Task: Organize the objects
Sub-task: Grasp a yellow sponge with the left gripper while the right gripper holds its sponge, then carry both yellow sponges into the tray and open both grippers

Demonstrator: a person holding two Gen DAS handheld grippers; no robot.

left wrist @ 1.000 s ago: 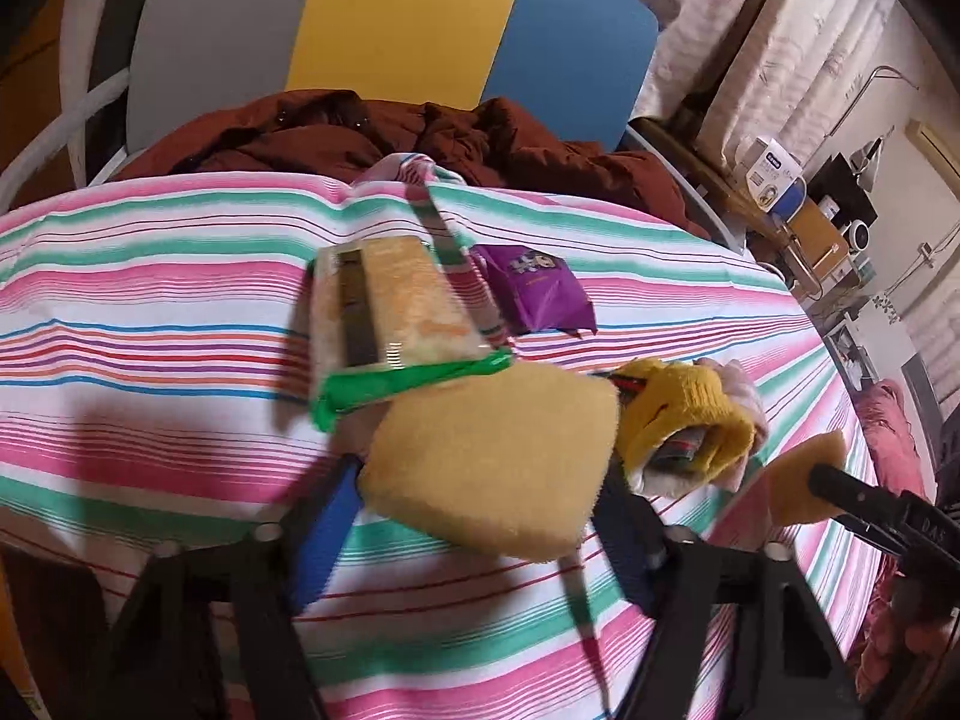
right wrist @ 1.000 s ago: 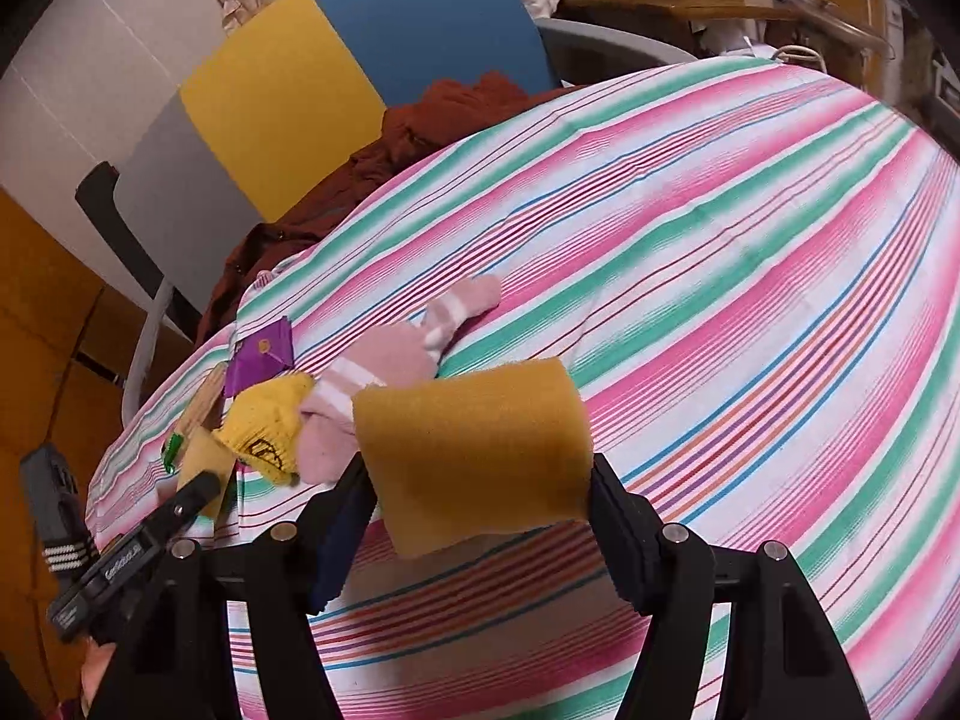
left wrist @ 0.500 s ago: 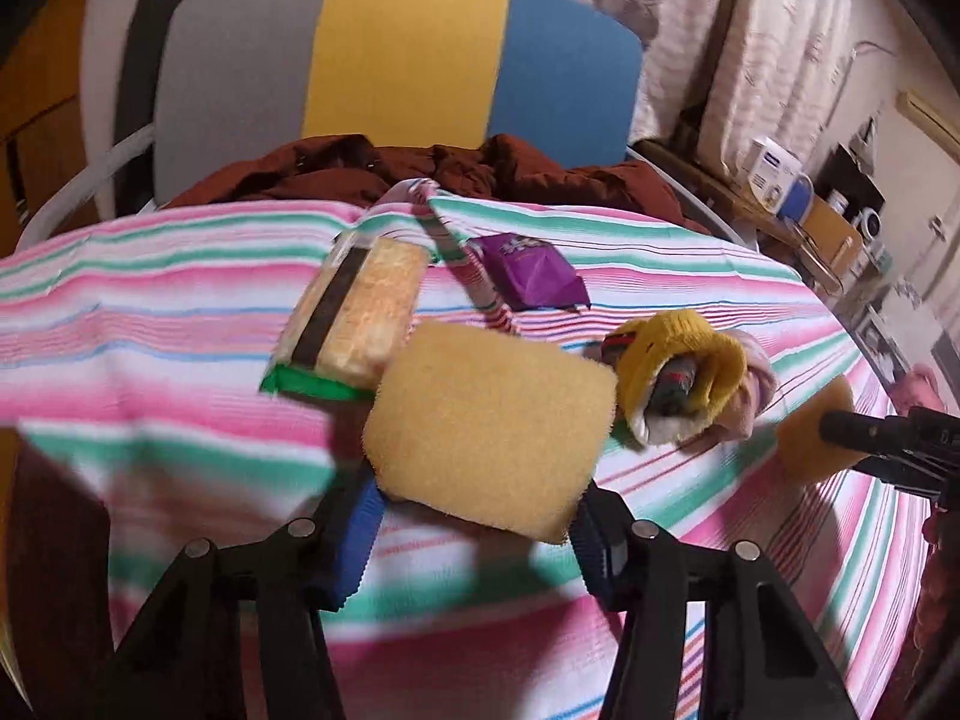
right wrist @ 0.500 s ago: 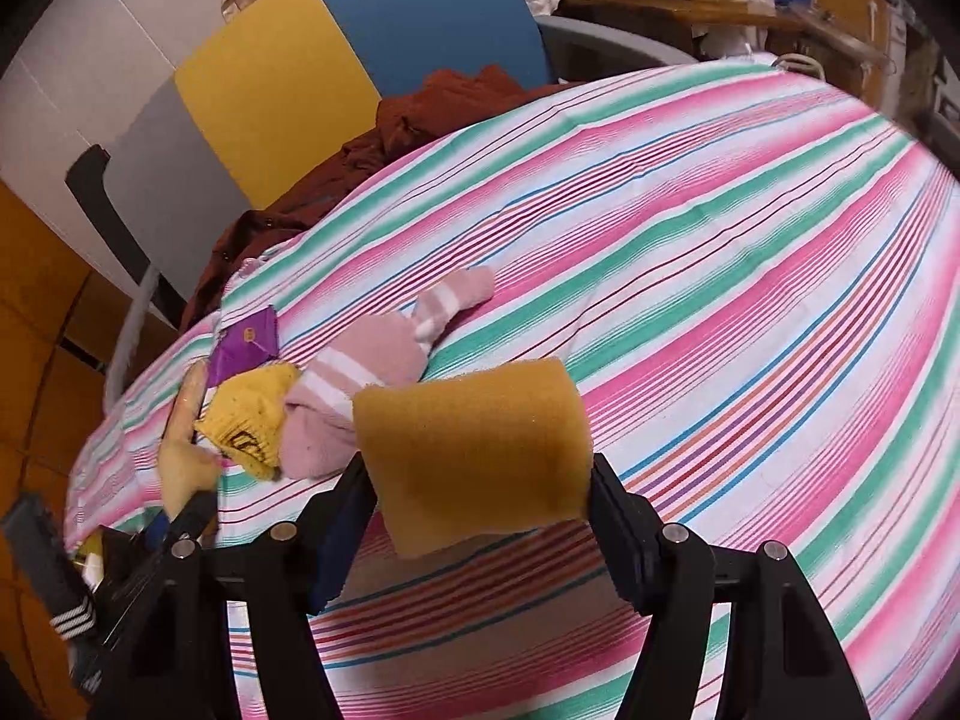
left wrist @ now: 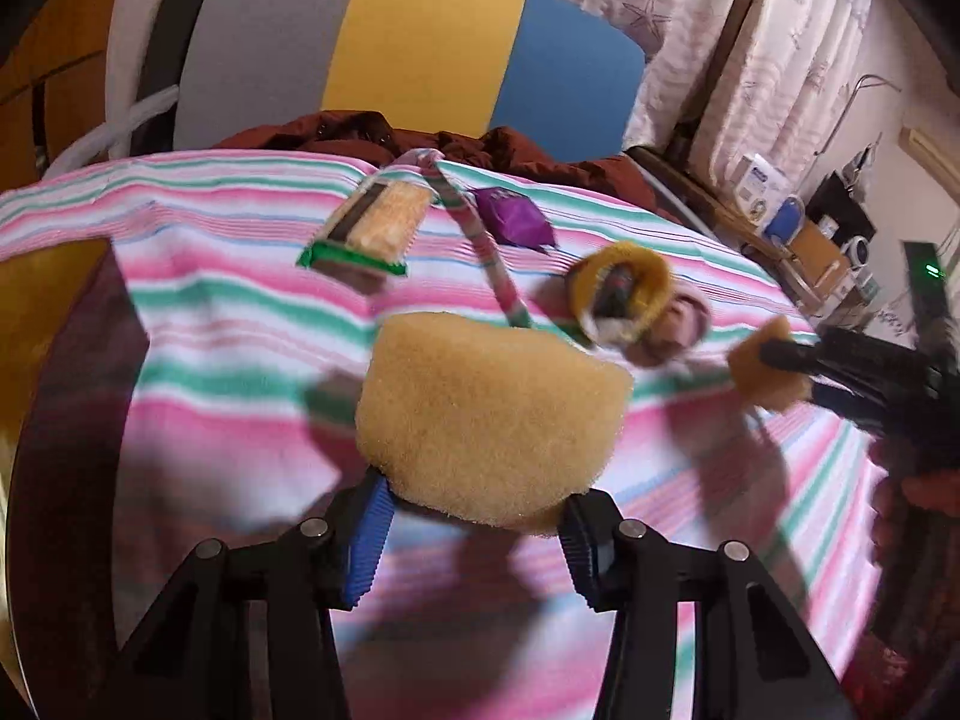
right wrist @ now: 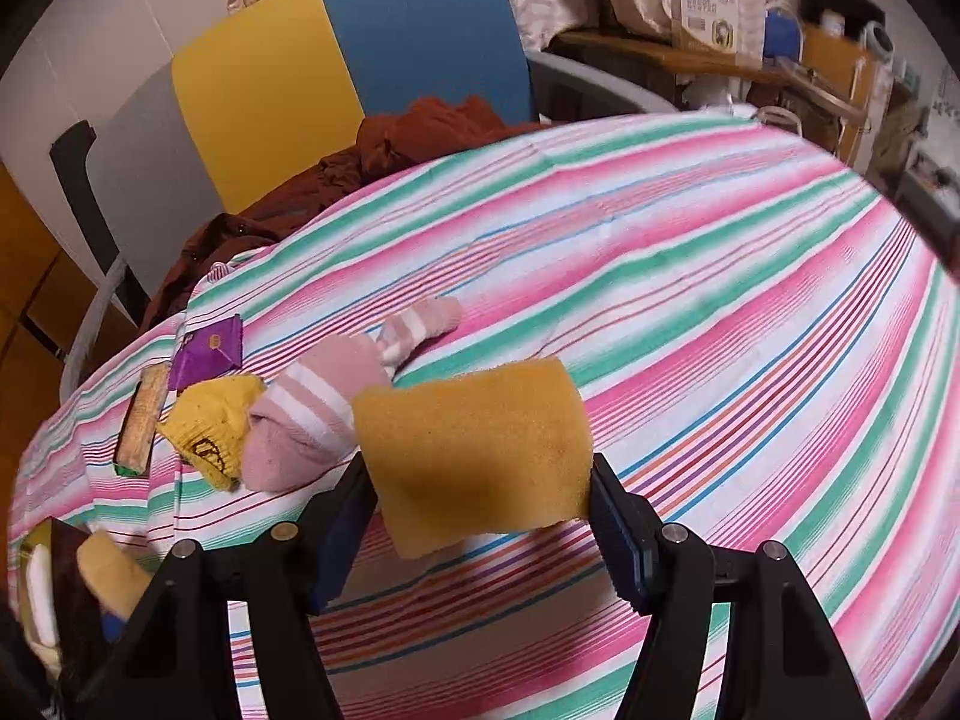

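Note:
My left gripper [left wrist: 474, 534] is shut on a yellow sponge [left wrist: 489, 414], held above the near left part of the striped tablecloth [left wrist: 240, 300]. My right gripper [right wrist: 480, 510] is shut on a second yellow sponge [right wrist: 474, 450], held above the cloth beside a pink sock [right wrist: 318, 408]. That gripper and its sponge [left wrist: 762, 372] show at the right of the left wrist view. On the cloth lie a biscuit packet [left wrist: 372, 228], a purple sachet [left wrist: 516, 219], a yellow glove [left wrist: 624, 288] and the pink sock [left wrist: 678, 324].
A chair with a grey, yellow and blue back [left wrist: 420, 48] stands behind the table with a dark red jacket [left wrist: 360, 132] on it. The table's left edge [left wrist: 90, 312] drops off near my left gripper. Shelves with boxes [right wrist: 708, 6] stand at the far right.
My left gripper has pulled back and to the left with its sponge, away from the biscuit packet. My right gripper holds its sponge in much the same place.

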